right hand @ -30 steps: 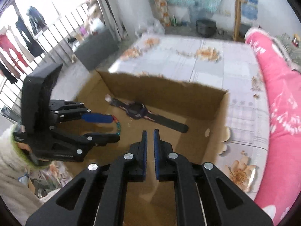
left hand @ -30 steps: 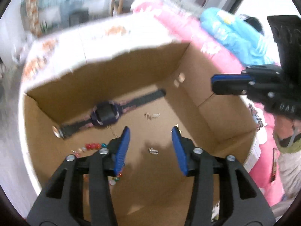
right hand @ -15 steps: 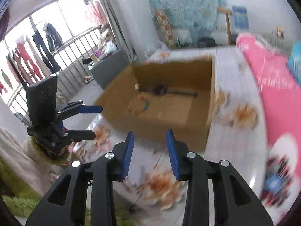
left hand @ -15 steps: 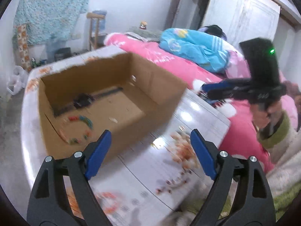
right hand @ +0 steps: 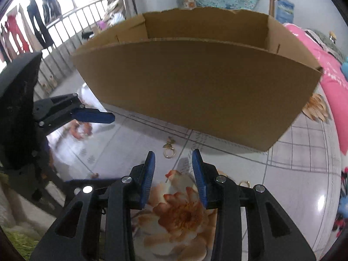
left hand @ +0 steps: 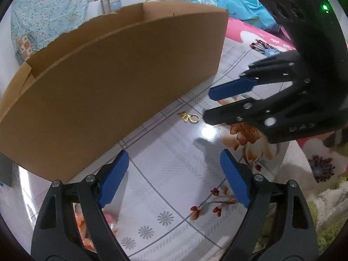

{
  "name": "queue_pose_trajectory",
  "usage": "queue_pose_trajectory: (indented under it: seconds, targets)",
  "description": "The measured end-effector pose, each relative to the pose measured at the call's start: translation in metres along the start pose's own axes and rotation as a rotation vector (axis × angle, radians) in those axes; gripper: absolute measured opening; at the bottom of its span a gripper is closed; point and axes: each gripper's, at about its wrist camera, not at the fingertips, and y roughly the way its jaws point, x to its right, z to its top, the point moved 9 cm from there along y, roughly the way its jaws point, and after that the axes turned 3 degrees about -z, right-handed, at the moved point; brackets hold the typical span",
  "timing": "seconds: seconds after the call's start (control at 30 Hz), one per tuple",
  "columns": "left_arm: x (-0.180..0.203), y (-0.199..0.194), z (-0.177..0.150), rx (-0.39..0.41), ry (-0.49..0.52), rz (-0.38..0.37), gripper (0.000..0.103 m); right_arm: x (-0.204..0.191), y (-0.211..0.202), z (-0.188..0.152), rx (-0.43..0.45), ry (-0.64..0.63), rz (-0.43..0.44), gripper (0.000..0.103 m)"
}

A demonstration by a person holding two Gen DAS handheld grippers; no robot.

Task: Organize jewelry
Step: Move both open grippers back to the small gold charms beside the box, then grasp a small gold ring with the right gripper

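A small gold ring with a butterfly charm [left hand: 190, 117] [right hand: 169, 150] lies on the glossy floral tablecloth [left hand: 165, 187], just in front of the cardboard box [left hand: 113, 82] [right hand: 195, 87]. My left gripper [left hand: 174, 175] hovers low over the table near the box wall, its jaws wide open and empty. My right gripper [right hand: 173, 169] is partly open, empty, and sits just short of the ring. In the left wrist view the right gripper [left hand: 207, 105] comes in from the right, its lower fingertip beside the ring. A second gold ring [right hand: 244, 183] peeks out behind my right finger.
The box's tall near wall hides its contents. Orange beads [left hand: 84, 224] lie on the table by my left finger. Pink bedding [right hand: 335, 82] and a blue blanket [left hand: 235, 2] lie to the right, fuzzy green-white fabric [left hand: 328, 224] at the table's near edge.
Both grippers left the inside of the box and dropped to the table in front of it. The left jaws widened. The right jaws went from shut to partly open.
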Motion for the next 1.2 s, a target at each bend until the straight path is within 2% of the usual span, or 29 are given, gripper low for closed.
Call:
queue_pose_trajectory:
  seconds: [0.2,0.33,0.63,1.03,1.2]
  targets:
    - [-0.001,0.007,-0.001,-0.010,0.009,-0.003,0.082,-0.007,0.013,0.005,-0.013,-0.086,-0.025,0.034]
    - [0.000,0.009,-0.004,-0.011,0.017,-0.006,0.082,-0.015,0.019,0.006,-0.024,-0.139,-0.029,0.030]
    - [-0.001,0.006,-0.008,-0.006,0.025,-0.015,0.082,-0.030,0.019,0.005,-0.024,-0.195,-0.025,0.011]
    - [0.007,0.005,-0.009,0.006,0.048,0.006,0.081,-0.023,0.005,-0.006,-0.013,-0.107,-0.022,0.011]
    - [0.016,0.004,-0.003,0.030,0.065,-0.007,0.074,-0.006,-0.009,-0.011,0.006,-0.050,-0.050,0.011]
